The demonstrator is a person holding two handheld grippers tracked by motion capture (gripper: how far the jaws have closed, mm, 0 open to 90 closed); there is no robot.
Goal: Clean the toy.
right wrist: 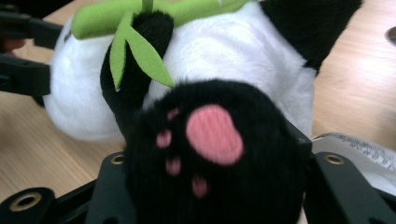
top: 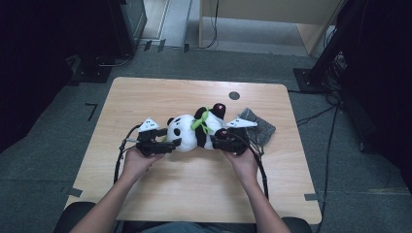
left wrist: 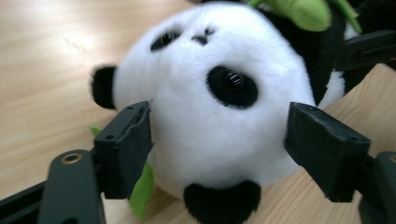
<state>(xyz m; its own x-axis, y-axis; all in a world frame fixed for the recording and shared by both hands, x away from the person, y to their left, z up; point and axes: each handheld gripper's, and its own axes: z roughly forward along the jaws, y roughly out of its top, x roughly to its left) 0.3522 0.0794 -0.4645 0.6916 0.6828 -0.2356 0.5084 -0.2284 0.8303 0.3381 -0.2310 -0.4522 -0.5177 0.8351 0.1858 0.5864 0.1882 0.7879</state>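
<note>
- Left gripper (top: 171, 144) first: I see its 2 jaws set on either side of the plush panda's (top: 194, 130) head, fairly wide, pads against the fur on both flanks, so it holds the head.
- From the left gripper view, I get the face close up: white fur, black eye patch with a shiny eye, 1 black ear at the left, another at the bottom, and a green leaf (left wrist: 141, 190) under the head. The high view is too small for that detail.
- High view puts the panda on its side near the middle of the wooden table (top: 160, 97), head toward my left gripper, feet toward my right.
- Panda's body is white with black limbs and a green bamboo sprig (top: 199, 124) across the chest.
- Right gripper (top: 219, 137) is clamped on a black foot; its own view shows the pink paw pads between the jaws.
- Grey bag (top: 260, 127) lies just beyond the right gripper.
</note>
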